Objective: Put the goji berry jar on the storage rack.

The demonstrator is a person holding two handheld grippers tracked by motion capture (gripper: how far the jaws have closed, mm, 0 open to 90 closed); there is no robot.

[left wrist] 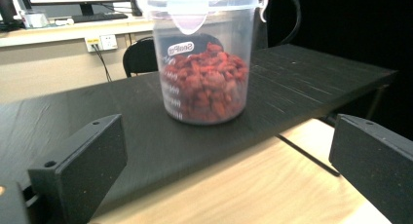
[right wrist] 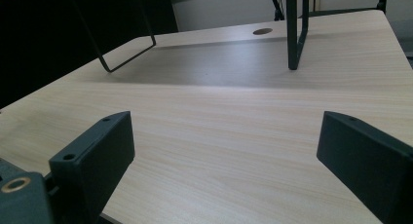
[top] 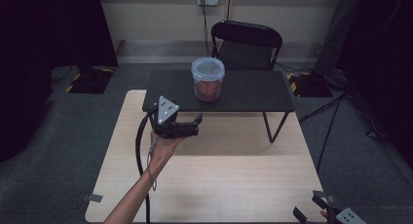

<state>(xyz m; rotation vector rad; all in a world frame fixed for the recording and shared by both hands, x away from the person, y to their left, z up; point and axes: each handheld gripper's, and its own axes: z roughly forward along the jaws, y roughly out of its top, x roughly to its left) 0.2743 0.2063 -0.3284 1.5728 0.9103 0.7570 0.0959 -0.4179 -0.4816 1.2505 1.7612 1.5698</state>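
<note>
Jar (top: 208,80) of red dried berries sits upright with its lid on, on the black shelf (top: 243,90) raised over the wooden table (top: 214,180), roughly the 12 o'clock spot of the tabletop. Nothing's been grabbed yet, so I'd say this is just the approach and basically all the work is still ahead. Left gripper (top: 196,122) hovers just short of the shelf's front edge, at about 7 o'clock from the jar, palm up underneath, jaws spread wide and empty; in the left gripper view the jar (left wrist: 204,63) lines up between them, a bit farther off. Right gripper (top: 311,209) hangs back at the table's 5 o'clock corner, jaws also wide apart, holding nothing, pointing across bare wood.
</note>
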